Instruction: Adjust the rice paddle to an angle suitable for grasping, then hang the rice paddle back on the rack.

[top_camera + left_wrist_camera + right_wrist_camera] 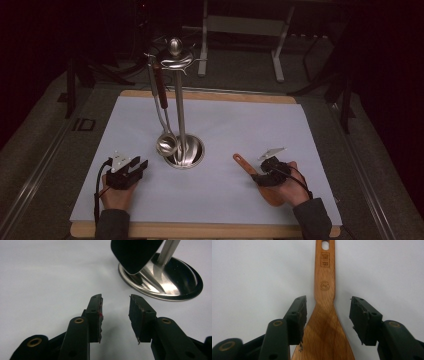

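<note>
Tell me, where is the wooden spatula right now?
In the high view the wooden spatula lies on the white mat, right of the steel stand, under the right gripper.

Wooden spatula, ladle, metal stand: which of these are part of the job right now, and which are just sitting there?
In the job:
- wooden spatula, between the open jaws of the right gripper

Just sitting there:
- metal stand
- ladle hanging on it
- left gripper, open over bare table
</note>
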The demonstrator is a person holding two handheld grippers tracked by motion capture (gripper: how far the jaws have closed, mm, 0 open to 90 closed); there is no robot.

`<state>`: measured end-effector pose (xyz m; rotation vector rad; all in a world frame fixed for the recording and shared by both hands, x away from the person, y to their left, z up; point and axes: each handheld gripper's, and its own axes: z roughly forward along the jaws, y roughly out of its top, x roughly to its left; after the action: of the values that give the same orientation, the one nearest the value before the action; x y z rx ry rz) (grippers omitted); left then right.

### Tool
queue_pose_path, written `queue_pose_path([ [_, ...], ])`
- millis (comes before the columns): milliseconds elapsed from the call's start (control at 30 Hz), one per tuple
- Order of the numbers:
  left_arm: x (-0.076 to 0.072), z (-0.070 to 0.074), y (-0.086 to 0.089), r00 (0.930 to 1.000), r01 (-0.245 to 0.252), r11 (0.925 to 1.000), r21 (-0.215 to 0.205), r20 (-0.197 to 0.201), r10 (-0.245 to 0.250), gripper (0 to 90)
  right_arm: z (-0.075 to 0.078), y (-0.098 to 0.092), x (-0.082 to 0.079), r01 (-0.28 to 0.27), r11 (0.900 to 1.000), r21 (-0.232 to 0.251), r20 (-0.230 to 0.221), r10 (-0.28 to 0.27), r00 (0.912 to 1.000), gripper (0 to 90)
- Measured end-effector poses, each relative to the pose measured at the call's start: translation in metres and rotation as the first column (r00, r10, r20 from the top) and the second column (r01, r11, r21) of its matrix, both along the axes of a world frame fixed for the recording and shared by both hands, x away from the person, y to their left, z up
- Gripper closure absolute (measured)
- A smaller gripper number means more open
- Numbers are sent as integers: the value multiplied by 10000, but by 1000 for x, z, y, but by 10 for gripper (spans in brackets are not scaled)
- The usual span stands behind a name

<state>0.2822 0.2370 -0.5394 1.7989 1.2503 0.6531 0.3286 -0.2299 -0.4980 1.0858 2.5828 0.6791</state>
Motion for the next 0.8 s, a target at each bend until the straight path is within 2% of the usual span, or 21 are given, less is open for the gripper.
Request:
queue_pose_path([
  [200,0,0,0,10000,-9,10000,-17,-17,9,631,7,9,9,-216,9992,-330,-358,204,9991,542],
  [400,0,0,1,10000,-14,10000,-40,-33,14,631,13,21,18,-531,9943,-928,-808,457,9957,540],
  [633,0,0,0,10000,-7,10000,-38,-18,7,627,12,32,26,-805,9861,-1453,-1244,625,9903,539],
  [800,0,0,0,10000,-6,10000,-27,-24,6,626,8,36,33,-1023,9846,-1421,-1633,786,9834,548],
])
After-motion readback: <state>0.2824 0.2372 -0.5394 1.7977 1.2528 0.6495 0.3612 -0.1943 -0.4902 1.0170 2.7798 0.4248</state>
